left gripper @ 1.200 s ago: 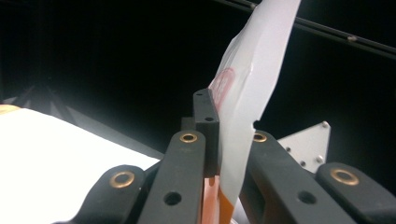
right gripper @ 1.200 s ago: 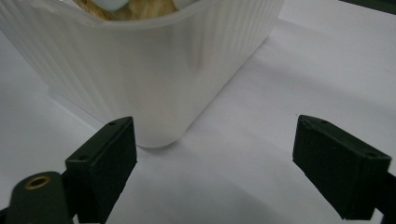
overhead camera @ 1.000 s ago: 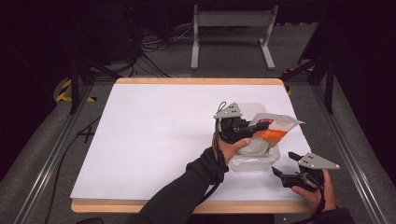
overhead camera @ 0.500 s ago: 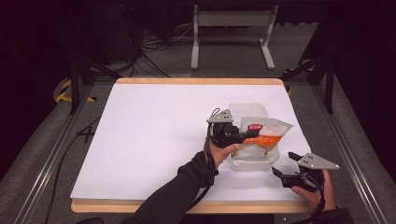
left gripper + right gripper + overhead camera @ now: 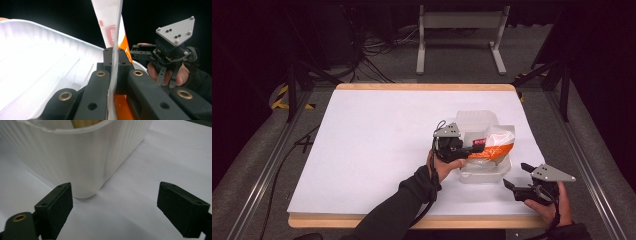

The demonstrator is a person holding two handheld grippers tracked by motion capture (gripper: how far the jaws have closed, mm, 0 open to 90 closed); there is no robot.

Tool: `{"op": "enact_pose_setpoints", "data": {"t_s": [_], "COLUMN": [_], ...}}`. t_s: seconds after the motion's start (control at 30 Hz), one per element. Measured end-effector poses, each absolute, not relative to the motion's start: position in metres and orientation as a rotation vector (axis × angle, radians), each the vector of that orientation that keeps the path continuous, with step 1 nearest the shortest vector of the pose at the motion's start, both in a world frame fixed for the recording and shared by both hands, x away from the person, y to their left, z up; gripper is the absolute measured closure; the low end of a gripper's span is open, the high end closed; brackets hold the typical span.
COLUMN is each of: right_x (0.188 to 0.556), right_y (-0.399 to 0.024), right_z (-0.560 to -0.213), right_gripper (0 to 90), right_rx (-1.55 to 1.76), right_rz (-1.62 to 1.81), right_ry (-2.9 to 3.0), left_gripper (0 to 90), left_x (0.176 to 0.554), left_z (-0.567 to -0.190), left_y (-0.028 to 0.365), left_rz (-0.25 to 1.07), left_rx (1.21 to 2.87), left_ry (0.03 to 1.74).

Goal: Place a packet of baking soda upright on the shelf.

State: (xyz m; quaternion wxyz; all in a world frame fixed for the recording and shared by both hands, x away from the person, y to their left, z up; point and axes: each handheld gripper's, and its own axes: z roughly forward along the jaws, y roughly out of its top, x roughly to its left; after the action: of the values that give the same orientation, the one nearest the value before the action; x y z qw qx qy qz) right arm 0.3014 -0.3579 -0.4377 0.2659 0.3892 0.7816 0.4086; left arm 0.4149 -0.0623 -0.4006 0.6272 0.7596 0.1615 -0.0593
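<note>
The left hand-held gripper is clamped on the edge of a flat orange-and-white plastic packet, its jaws pressed together on the film, holding it over a translucent white ribbed plastic tub. The tub stands on the white bench, near its right edge. The right hand-held gripper sits just beside the tub's corner, jaws wide apart, gripping nothing.

Orange-white pouch over translucent tub
</note>
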Motion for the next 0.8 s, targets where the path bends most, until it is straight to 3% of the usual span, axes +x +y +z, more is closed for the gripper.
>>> {"op": "enact_pose_setpoints", "data": {"t_s": [0.27,0.5,0.8], "right_x": [0.301,0.301,0.301], "right_y": [-0.357,-0.359,-0.357], "right_z": [-0.438,-0.436,-0.436], "right_gripper": [13.9,14.2,14.2], "right_rx": [1.05,1.054,1.048], "right_rz": [1.1,1.097,1.087], "right_ry": [2.11,2.079,2.079], "left_gripper": [88.1,72.8,41.6], "left_x": [0.411,0.406,0.4], "left_z": [-0.391,-0.383,-0.375], "left_y": [-0.061,-0.059,-0.051], "left_rz": [-0.091,-0.015,0.116], "left_rx": [1.76,1.793,1.855], "left_ry": [0.327,0.295,0.307]}}
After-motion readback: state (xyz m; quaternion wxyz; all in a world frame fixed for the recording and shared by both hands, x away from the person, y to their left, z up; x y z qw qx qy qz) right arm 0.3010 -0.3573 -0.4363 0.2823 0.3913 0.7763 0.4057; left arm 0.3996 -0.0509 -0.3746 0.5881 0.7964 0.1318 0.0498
